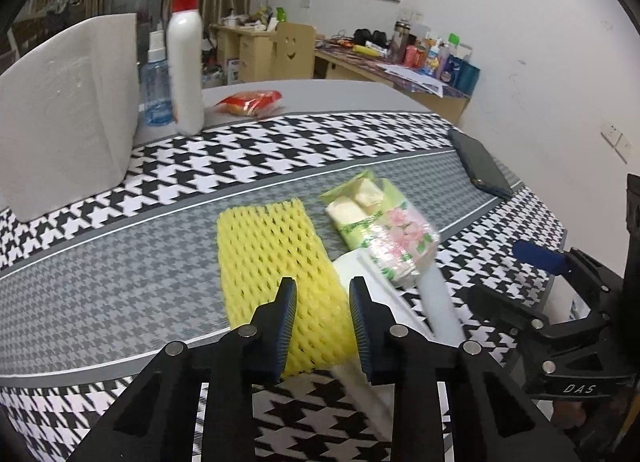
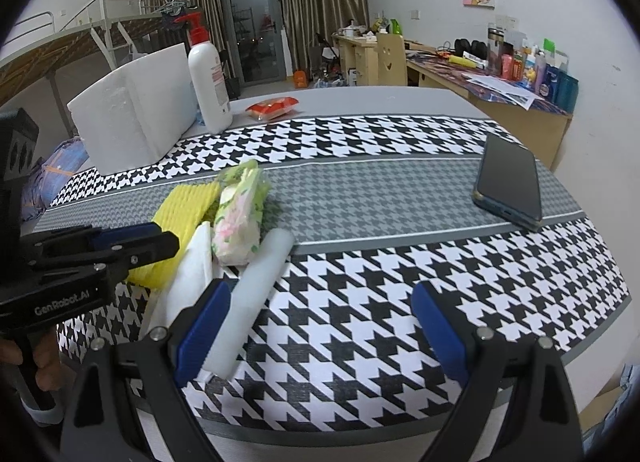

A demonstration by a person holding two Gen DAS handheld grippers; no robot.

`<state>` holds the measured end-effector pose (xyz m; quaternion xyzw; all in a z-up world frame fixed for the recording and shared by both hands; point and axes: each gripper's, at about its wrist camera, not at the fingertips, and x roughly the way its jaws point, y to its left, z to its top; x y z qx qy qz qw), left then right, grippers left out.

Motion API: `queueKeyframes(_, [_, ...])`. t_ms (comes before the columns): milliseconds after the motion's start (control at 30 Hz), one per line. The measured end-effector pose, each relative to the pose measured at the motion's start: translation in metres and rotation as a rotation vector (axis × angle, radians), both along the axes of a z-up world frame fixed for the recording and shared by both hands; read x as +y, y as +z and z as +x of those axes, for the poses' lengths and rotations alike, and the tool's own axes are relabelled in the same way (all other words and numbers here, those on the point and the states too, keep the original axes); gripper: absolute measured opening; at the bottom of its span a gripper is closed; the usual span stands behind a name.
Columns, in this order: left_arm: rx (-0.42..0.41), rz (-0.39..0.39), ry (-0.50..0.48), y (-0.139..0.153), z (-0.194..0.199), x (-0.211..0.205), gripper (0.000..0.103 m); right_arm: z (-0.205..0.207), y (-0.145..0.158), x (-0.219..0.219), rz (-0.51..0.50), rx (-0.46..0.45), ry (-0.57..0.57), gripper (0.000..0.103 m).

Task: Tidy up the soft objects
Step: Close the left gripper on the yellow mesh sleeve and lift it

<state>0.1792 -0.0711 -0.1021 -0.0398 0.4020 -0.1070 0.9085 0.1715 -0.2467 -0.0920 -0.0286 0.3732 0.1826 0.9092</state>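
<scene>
The left tool (image 1: 323,294) is seen narrowed around the near end of the yellow foam net (image 1: 276,262); whether its pads press on it cannot be told. The net lies on the houndstooth-covered table (image 1: 120,286), just beside the tissue pack (image 1: 384,225) and white foam roll (image 2: 256,294). The right tool (image 2: 322,302) is held wide apart, with nothing gripped.

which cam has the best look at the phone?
Right wrist view: the phone lies flat on the tablecloth, near and whole, dark screen up. The left wrist view shows it only as a small, foreshortened dark slab near the far right of the table.
</scene>
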Motion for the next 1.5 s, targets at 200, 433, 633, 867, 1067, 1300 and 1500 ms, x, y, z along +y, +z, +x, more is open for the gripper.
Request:
queueKeyframes(200, [-0.032,0.03,0.035,0.006,-0.007,0.008,0.036,0.0,0.0,0.005,0.0,0.0,0.009,0.095])
queueKeyframes(433, [-0.02,0.051,0.087,0.004,-0.003,0.017,0.06,0.002,0.0,0.008,-0.001,0.003,0.02,0.095])
queueKeyframes(633, [0.04,0.055,0.094,-0.008,0.003,0.02,0.06,0.004,-0.001,0.013,-0.01,0.008,0.027,0.095])
queueKeyframes(867, [0.043,0.077,0.092,-0.014,0.004,0.018,0.048,0.004,-0.003,0.016,-0.013,0.018,0.036,0.095])
queueKeyframes(1067, [0.042,0.046,0.04,-0.014,0.003,0.012,0.021,0.007,-0.003,0.021,-0.013,0.02,0.039,0.095])
queueKeyframes(1300, [0.012,-0.019,0.035,-0.004,-0.002,0.02,0.02,0.008,-0.004,0.023,-0.018,0.029,0.045,0.095])
queueKeyframes(1500, [-0.023,-0.024,0.027,0.005,-0.009,0.02,0.02,0.01,-0.003,0.022,-0.01,0.033,0.028,0.094])
